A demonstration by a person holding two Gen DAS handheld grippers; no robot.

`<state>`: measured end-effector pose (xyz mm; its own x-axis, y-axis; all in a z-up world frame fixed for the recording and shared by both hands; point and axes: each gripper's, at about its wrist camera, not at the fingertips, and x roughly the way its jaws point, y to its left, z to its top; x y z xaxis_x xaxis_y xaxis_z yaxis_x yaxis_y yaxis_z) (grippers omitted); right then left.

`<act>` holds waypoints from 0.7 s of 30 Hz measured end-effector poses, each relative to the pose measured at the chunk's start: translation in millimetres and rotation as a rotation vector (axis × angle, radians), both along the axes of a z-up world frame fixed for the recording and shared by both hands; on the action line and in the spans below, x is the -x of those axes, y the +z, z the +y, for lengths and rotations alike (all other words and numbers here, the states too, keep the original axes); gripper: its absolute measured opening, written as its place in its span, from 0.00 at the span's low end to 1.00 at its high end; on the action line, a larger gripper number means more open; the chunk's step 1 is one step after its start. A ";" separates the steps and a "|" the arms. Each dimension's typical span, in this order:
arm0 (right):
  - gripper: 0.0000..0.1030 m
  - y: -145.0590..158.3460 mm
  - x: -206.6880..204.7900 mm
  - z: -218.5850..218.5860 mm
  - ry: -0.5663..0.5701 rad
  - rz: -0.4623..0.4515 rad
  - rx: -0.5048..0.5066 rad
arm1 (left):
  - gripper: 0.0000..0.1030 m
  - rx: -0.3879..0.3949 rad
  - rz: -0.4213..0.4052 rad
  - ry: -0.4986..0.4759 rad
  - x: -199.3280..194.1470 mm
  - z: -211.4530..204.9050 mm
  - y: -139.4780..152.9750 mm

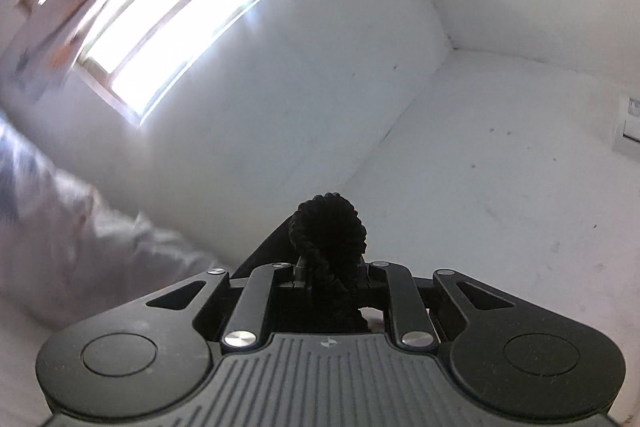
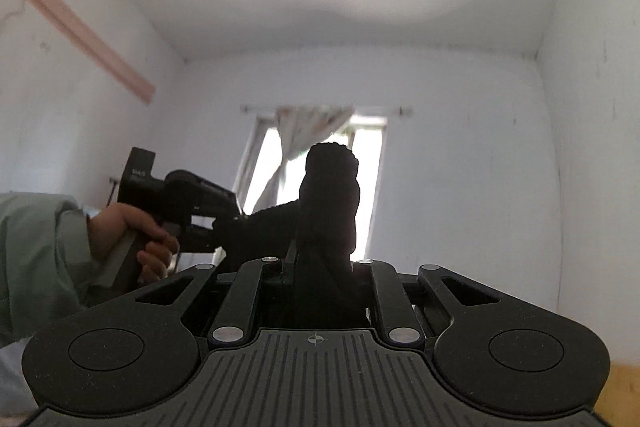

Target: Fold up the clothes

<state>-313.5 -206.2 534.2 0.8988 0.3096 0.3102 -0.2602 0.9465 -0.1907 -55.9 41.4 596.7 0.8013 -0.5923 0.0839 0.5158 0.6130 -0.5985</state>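
A black ribbed garment [image 1: 328, 223] bunches up out of my left gripper [image 1: 328, 271], which is shut on it. In the right wrist view the same black garment [image 2: 330, 195] sticks up from my right gripper [image 2: 320, 267], also shut on it. From there the cloth stretches left to the left gripper [image 2: 236, 223], held by a hand [image 2: 132, 227] in a pale green sleeve [image 2: 36, 259]. Both grippers point upward at the walls and ceiling, and the rest of the garment hangs out of sight below.
A bright window [image 2: 320, 163] with a light curtain [image 2: 308, 127] is straight ahead of the right gripper. A pink strip [image 2: 84, 39] runs along the left wall. The left wrist view shows the window [image 1: 180, 23], blurred pale cloth [image 1: 80, 247] and a wall switch [image 1: 628, 127].
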 end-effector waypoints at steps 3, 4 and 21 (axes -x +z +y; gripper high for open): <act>0.15 40.7 -16.1 -16.9 -0.011 -0.024 -0.009 | 0.17 -0.048 -0.033 0.040 -10.7 -20.5 44.7; 0.15 54.3 -21.5 -22.6 -0.014 -0.032 -0.012 | 0.17 -0.063 -0.043 0.050 -15.4 -28.8 56.3; 0.15 210.3 -47.8 -143.7 -0.279 -0.157 -0.024 | 0.18 -0.190 -0.140 -0.039 -104.7 -250.7 146.0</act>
